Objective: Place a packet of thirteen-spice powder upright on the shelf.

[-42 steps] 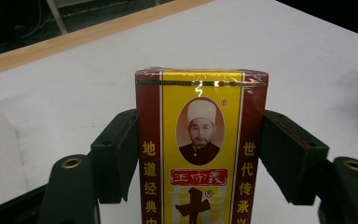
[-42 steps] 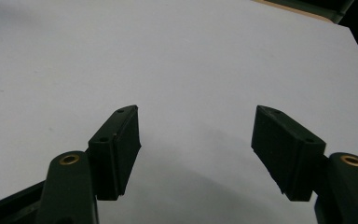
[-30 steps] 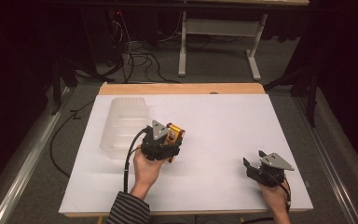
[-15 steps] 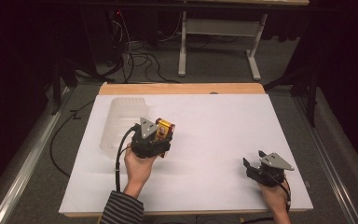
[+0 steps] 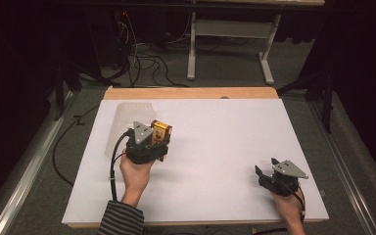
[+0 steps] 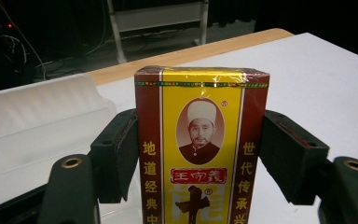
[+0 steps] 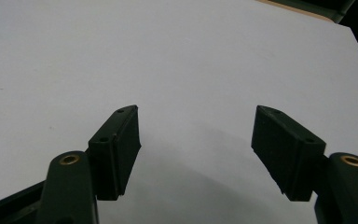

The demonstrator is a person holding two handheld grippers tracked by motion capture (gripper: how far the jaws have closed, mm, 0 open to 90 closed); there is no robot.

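White table (image 5: 215,161) in a dark room: one clear tray (image 5: 122,122), one box (image 5: 160,131) pinched by the left gripper (image 5: 157,142); right gripper (image 5: 260,172) spread, empty.

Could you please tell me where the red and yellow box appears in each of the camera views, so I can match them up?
High view: the red and yellow box sits left of centre, clamped in the left gripper beside the translucent plastic tray.
Left gripper view: the box stands upright at centre between the jaws.
Right gripper view: not in it.
Shared landmark: the white table sheet.
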